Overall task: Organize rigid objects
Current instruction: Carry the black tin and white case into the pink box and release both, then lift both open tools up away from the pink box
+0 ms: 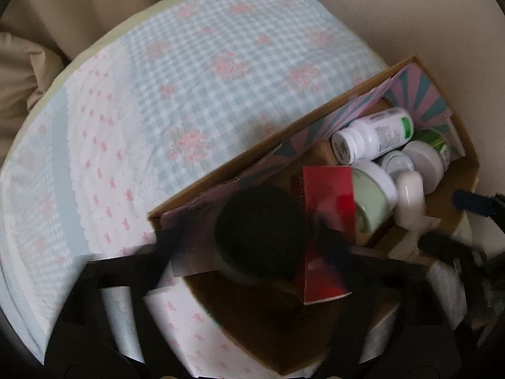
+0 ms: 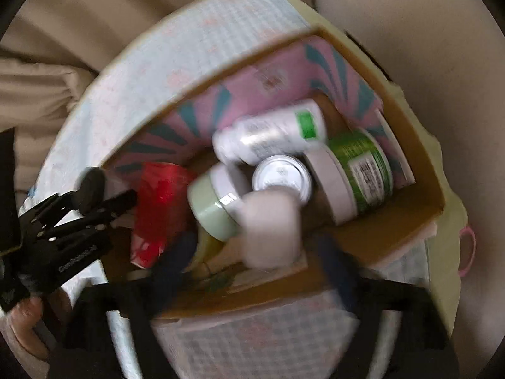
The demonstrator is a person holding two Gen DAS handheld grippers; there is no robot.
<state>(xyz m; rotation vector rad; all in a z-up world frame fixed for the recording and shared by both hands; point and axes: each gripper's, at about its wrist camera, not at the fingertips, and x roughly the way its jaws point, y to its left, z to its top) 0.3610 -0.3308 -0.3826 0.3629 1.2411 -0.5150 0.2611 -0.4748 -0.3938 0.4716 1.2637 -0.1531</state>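
A cardboard box (image 1: 221, 170) (image 2: 410, 126) with a pink and teal lining stands on the round table. My left gripper (image 1: 249, 237) is shut on a black round jar (image 1: 262, 233) and holds it over the box's near end, beside a red carton (image 1: 328, 211). My right gripper (image 2: 255, 246) is over the box with a white bottle (image 2: 271, 230) between its blurred fingers. The box holds a white pill bottle (image 2: 271, 135), a green-labelled jar (image 2: 356, 170), a pale green jar (image 2: 211, 202) and a small white-lidded jar (image 2: 281, 177).
The table wears a light blue gingham cloth (image 1: 189, 79) with pink bows. Beige upholstery (image 1: 63, 15) surrounds it. A pink loop (image 2: 470, 249) hangs at the table's right edge. My left gripper also shows in the right wrist view (image 2: 94, 202).
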